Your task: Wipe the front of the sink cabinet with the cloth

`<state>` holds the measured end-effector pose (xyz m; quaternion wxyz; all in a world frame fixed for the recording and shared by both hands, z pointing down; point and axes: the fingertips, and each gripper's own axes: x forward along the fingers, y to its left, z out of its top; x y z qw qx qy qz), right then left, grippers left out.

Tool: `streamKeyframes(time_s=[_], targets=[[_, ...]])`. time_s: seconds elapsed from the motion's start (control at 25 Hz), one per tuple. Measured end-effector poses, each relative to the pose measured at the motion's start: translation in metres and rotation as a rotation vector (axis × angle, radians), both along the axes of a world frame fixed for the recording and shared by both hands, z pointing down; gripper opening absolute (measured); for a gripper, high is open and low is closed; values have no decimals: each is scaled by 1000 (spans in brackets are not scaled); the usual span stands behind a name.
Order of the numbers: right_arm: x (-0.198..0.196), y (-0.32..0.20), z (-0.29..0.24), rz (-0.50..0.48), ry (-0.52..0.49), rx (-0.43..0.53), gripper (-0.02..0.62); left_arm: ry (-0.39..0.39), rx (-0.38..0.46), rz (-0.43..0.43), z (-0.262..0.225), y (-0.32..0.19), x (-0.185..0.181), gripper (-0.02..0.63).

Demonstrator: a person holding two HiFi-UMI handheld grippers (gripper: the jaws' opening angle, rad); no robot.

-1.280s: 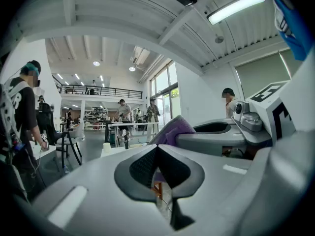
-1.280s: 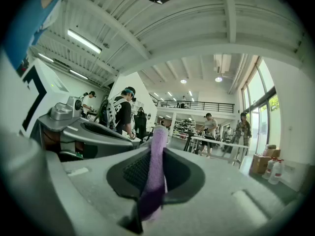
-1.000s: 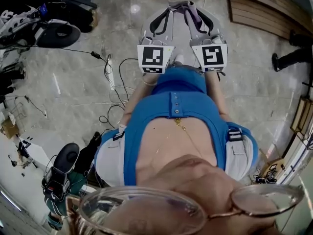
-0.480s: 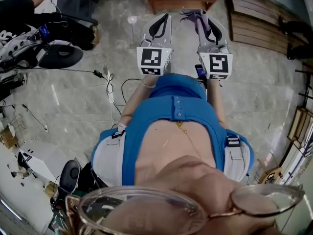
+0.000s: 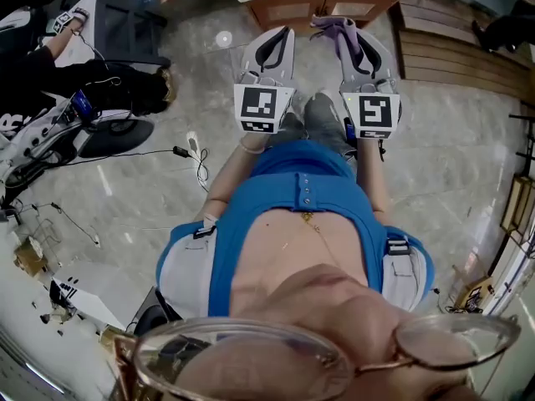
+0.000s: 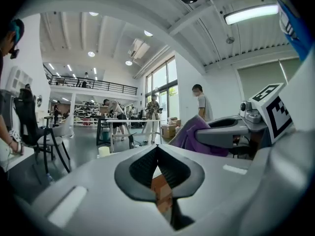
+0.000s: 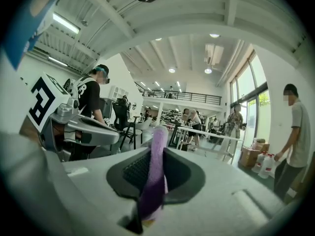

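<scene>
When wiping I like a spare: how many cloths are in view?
1. The purple cloth is pinched in the right gripper, facing the sink cabinet. The left gripper is shut, empty. Others could lie outside the views.

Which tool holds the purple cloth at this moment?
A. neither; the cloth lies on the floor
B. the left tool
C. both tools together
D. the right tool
D: in the right gripper view the purple cloth is pinched between the jaws of the right tool, while the left tool has its jaws together with nothing between them.
</scene>
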<state>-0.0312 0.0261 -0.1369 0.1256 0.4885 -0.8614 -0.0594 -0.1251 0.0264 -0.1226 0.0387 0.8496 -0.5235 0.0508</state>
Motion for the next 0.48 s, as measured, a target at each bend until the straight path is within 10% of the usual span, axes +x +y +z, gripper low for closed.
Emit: streamKeyframes(time_s=[0.48], targets=[[-13, -137, 121, -212, 29, -157, 54, -4, -125, -8, 98, -125, 17, 2]])
